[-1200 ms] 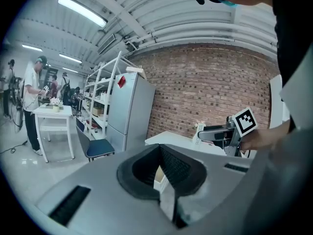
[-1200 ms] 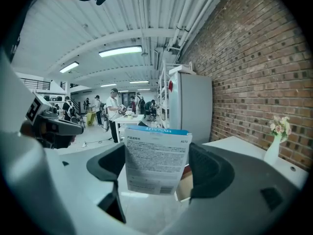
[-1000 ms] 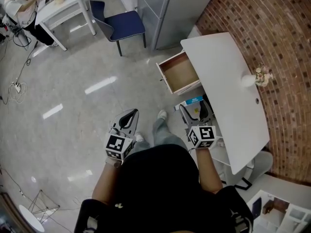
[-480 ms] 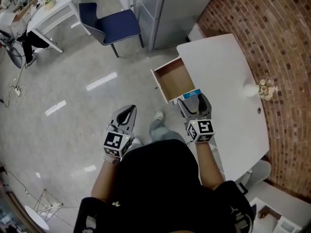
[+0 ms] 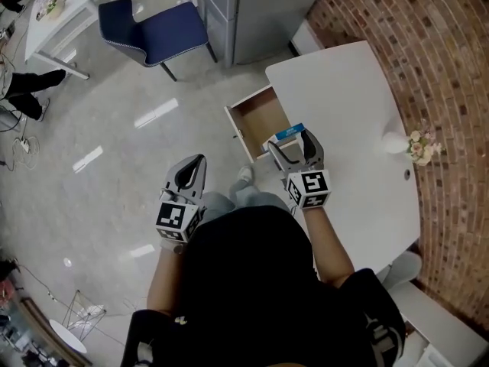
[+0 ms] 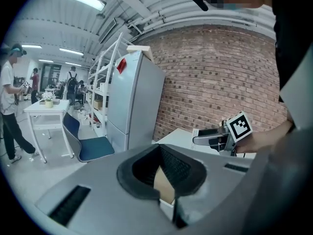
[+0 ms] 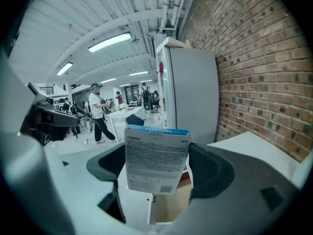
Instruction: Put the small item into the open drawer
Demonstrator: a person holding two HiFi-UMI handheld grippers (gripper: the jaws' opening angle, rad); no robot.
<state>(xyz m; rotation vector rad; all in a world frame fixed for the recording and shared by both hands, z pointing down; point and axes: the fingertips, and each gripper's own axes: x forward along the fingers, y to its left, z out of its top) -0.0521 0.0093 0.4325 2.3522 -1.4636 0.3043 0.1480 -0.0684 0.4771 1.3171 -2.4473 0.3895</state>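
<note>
The open wooden drawer [image 5: 260, 119] sticks out from the left side of the white desk [image 5: 344, 128]. My right gripper [image 5: 293, 145] is shut on a small white box with a blue top edge [image 5: 289, 131]. It holds the box upright at the drawer's near right corner, beside the desk edge. In the right gripper view the box [image 7: 156, 160] stands between the jaws, printed side facing me, with the drawer's inside [image 7: 168, 209] below it. My left gripper [image 5: 191, 173] hangs over the floor left of the drawer, shut and holding nothing [image 6: 166, 199].
A blue chair [image 5: 153, 29] and a grey fridge [image 5: 260, 14] stand beyond the drawer. A brick wall [image 5: 412, 44] runs behind the desk, where a small flower vase [image 5: 409, 144] sits. A white table [image 5: 53, 14] and a person's legs [image 5: 30, 82] are at far left.
My right gripper has carried the box forward from below the desk edge to the drawer's near corner. The left gripper has stayed shut over the floor.
</note>
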